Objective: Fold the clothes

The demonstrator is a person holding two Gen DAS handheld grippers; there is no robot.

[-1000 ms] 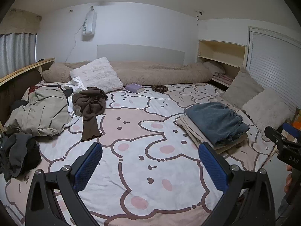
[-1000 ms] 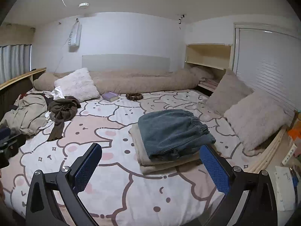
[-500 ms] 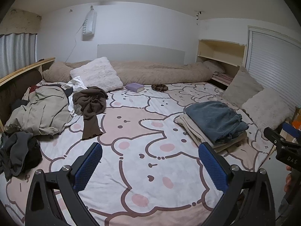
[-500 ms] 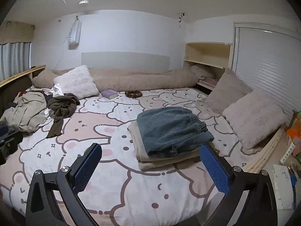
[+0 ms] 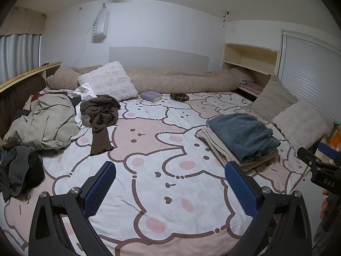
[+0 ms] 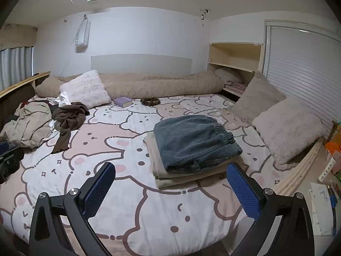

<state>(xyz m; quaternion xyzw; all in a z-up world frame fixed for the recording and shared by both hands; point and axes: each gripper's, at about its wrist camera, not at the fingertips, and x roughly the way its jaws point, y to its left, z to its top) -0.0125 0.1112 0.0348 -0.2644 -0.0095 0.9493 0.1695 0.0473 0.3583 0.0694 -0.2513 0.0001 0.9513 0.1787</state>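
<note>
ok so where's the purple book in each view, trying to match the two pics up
Left wrist view: the purple book lies at the far end of the bed, just left of centre, in front of the long beige bolster.
Right wrist view: the purple book sits further left in the picture, beside the white fluffy pillow.
Shared landmark: the brown coiled ring lies just right of the book in both views.

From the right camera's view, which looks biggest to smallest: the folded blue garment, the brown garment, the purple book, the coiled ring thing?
1. Folded blue garment, though it is nearest the camera
2. Brown garment
3. and 4. Purple book and coiled ring: too alike to rank
</note>
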